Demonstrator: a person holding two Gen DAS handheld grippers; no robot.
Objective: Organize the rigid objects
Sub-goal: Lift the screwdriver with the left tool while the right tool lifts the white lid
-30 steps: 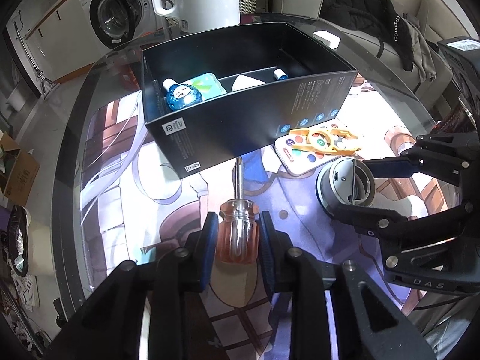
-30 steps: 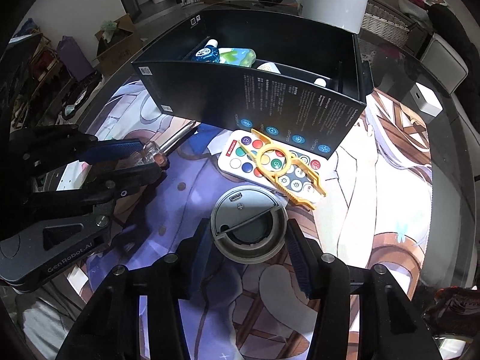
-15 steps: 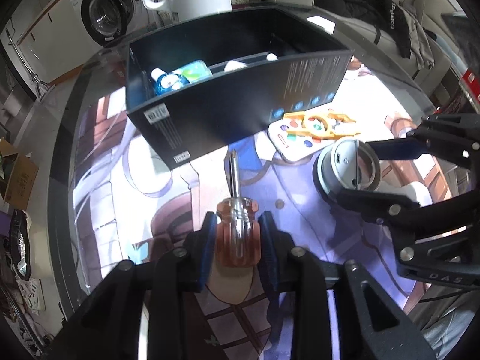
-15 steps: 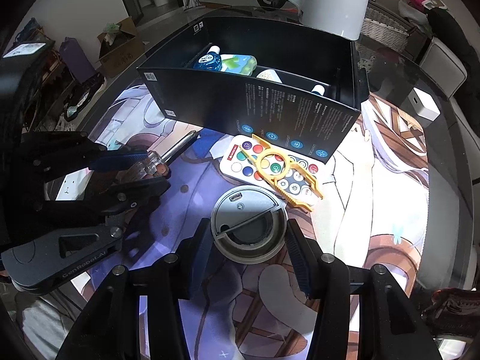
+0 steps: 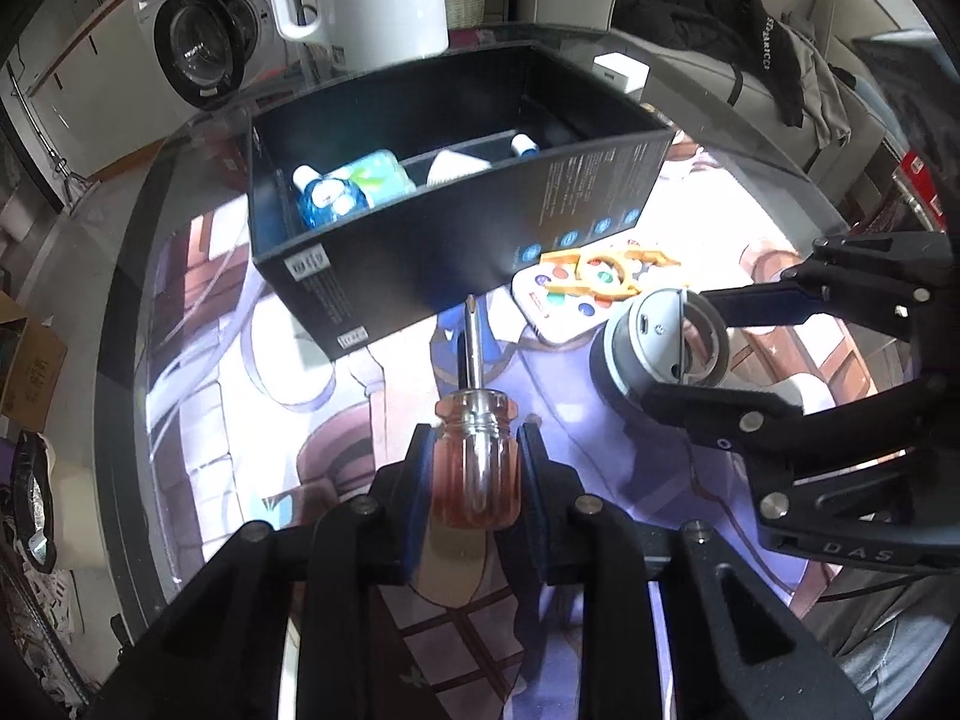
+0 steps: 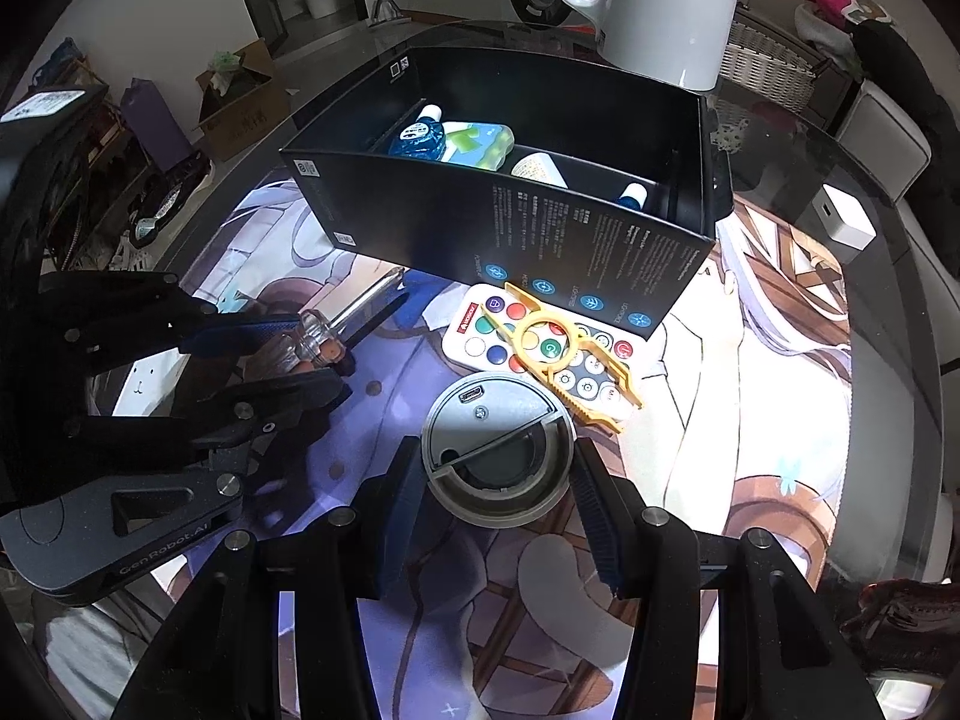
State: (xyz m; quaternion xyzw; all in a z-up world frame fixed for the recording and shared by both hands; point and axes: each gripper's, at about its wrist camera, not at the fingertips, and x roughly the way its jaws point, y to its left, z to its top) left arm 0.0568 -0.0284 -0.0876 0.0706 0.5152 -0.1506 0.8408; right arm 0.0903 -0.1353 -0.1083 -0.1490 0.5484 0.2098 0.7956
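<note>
Midway through the sorting, by the look of it. Already inside the black box [image 6: 600, 252]: a blue bottle [image 6: 418, 138] and a green packet [image 6: 480, 144] in the far compartment, a white item [image 6: 538, 169] and a small blue-and-white bottle [image 6: 631, 196] further along. Still outside on the bench [image 6: 780, 324]: a white remote [image 6: 510, 339] with coloured buttons, lying just in front of the box wall, and a yellow plastic tool [image 6: 576, 366] resting across it. Left gripper [image 5: 474, 474] clamped on the orange handle of a screwdriver [image 5: 477, 450], jaws pressed to both sides of it, shaft pointing at the box's near wall and apparently clear of the bench, tip close to the wall but not yet over the rim. Right gripper [image 6: 495, 486] closed around a grey round lid [image 6: 497, 450], pads against its two sides; whether lifted or seated on the bench cannot be told. Remaining, judged from this: both held pieces to go into the box, then the remote and the yellow tool. From the left wrist view, a straight look along the screwdriver and into the box's left end, plus a side look at the lid showing some depth below its top. From the right wrist view, the lid's top face with its small port and half-open slot, the box's printed front, and a white cube [image 6: 843, 222] on the bench beyond the box's right end.
</note>
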